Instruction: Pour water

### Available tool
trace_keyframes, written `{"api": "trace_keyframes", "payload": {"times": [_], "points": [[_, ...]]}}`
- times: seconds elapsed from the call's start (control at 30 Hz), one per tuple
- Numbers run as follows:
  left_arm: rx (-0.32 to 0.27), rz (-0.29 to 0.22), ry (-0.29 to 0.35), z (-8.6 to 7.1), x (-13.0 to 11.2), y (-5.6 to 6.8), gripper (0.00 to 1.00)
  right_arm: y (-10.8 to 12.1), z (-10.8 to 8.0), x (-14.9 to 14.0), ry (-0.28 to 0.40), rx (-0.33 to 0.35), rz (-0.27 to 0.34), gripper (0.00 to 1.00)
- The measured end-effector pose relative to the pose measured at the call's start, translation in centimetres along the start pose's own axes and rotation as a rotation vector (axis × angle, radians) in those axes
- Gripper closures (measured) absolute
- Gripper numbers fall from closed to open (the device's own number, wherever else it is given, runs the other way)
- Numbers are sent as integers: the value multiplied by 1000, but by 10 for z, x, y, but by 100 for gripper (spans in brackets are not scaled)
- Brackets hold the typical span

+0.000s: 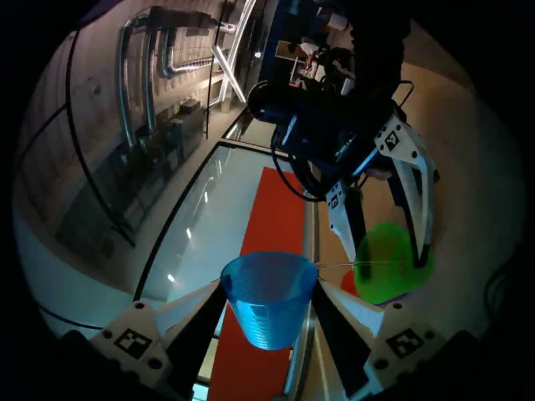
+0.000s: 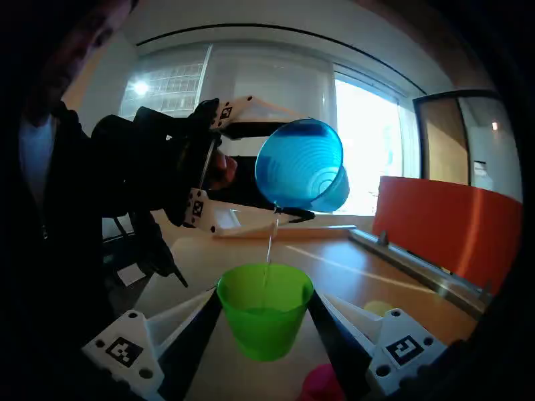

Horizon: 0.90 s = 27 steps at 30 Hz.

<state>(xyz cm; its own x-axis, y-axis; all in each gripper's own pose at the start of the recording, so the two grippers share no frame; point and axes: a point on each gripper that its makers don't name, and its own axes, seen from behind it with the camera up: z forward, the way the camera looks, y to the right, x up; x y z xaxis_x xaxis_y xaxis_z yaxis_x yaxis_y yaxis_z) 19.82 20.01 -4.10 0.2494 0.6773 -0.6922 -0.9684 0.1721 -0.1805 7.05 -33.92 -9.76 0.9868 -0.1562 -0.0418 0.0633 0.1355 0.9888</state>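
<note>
- A wooden table (image 2: 354, 267) sits before bright windows (image 2: 368, 147).
- The left gripper (image 1: 269, 289) clamps the tilted blue cup (image 1: 269, 311).
- The right gripper (image 2: 265, 297) clasps the green cup (image 2: 265, 324) upright beneath it.
- A thin water stream (image 2: 269, 244) falls in; a steeper tilt or sideways drift would likely spill past the rim.
</note>
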Motion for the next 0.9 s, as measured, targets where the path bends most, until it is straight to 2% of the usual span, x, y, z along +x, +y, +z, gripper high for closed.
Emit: {"api": "trace_keyframes", "payload": {"times": [0.9], "points": [[8, 32, 13, 2, 6, -3, 15, 0, -2, 1, 4, -4, -6, 10]]}}
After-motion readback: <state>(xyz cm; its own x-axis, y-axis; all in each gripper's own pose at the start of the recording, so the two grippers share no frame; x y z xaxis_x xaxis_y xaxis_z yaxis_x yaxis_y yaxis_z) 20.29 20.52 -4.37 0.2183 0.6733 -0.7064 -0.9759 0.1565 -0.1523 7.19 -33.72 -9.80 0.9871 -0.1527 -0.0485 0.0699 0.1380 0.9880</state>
